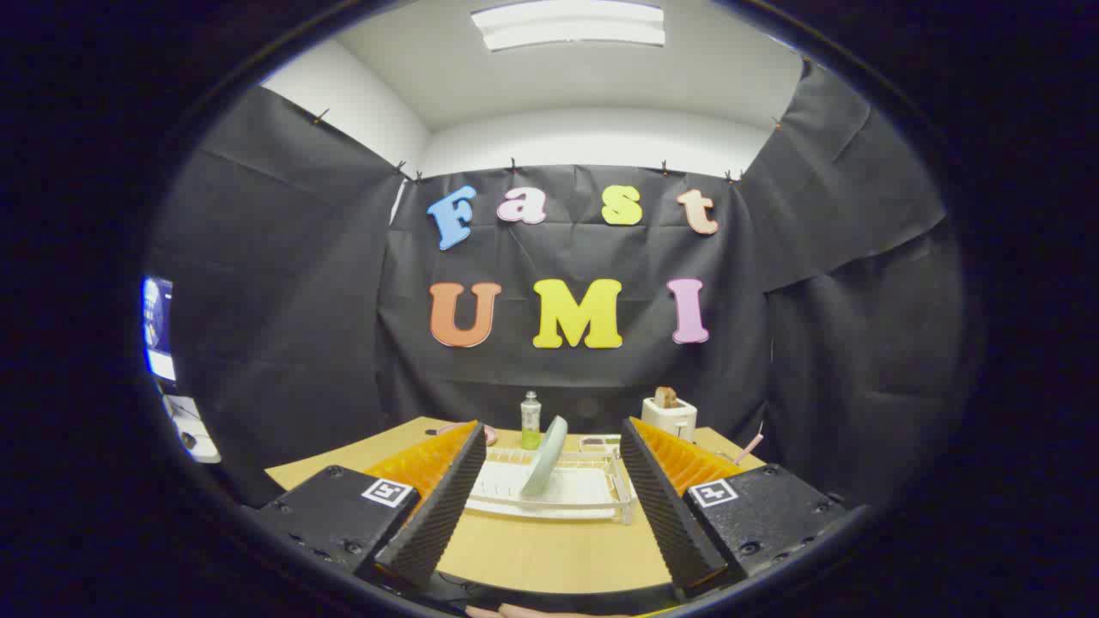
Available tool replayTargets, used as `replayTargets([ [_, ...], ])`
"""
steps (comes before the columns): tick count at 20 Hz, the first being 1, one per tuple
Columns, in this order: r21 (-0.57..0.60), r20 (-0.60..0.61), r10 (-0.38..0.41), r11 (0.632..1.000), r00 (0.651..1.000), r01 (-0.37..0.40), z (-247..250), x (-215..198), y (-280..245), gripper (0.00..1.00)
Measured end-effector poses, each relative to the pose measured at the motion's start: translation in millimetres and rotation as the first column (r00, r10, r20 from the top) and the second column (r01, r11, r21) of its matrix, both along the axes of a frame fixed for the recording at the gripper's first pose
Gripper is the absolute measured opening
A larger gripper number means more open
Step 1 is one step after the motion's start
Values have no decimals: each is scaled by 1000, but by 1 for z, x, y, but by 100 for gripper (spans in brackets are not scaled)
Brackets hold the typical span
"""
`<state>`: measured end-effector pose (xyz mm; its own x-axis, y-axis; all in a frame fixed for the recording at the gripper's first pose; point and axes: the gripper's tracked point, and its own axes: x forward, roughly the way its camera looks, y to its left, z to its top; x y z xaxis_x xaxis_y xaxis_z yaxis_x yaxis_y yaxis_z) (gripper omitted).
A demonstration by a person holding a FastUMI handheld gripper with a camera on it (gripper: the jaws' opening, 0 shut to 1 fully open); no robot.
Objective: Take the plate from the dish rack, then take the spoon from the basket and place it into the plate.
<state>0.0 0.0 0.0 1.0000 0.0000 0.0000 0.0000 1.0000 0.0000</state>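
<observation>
A pale green plate (pixel 544 457) stands on edge, leaning a little, in a white dish rack (pixel 549 489) on the wooden table (pixel 549 554). The rack lies beyond my fingers, in the gap between them. My gripper (pixel 549 433) is open, with nothing between its fingers, and held back from the rack over the table's near side. A small basket (pixel 598 443) sits at the rack's far right corner; its contents are too small to make out.
Behind the rack stand a bottle of green liquid (pixel 531 421) and a white toaster (pixel 669 417) with bread in it. A pink dish (pixel 486 432) peeks out past the left finger. A pink-handled item (pixel 750 446) lies at the table's right edge. Black cloth walls close in all around.
</observation>
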Motion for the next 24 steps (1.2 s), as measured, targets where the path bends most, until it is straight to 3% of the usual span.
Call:
replayTargets([
  [3,46,-42,29,999,999,-27,-6,0,-4,100],
  [15,23,-54,-16,1000,998,18,-7,-2,-34,100],
  [24,9,-143,-53,998,988,55,-12,76,-51,100],
])
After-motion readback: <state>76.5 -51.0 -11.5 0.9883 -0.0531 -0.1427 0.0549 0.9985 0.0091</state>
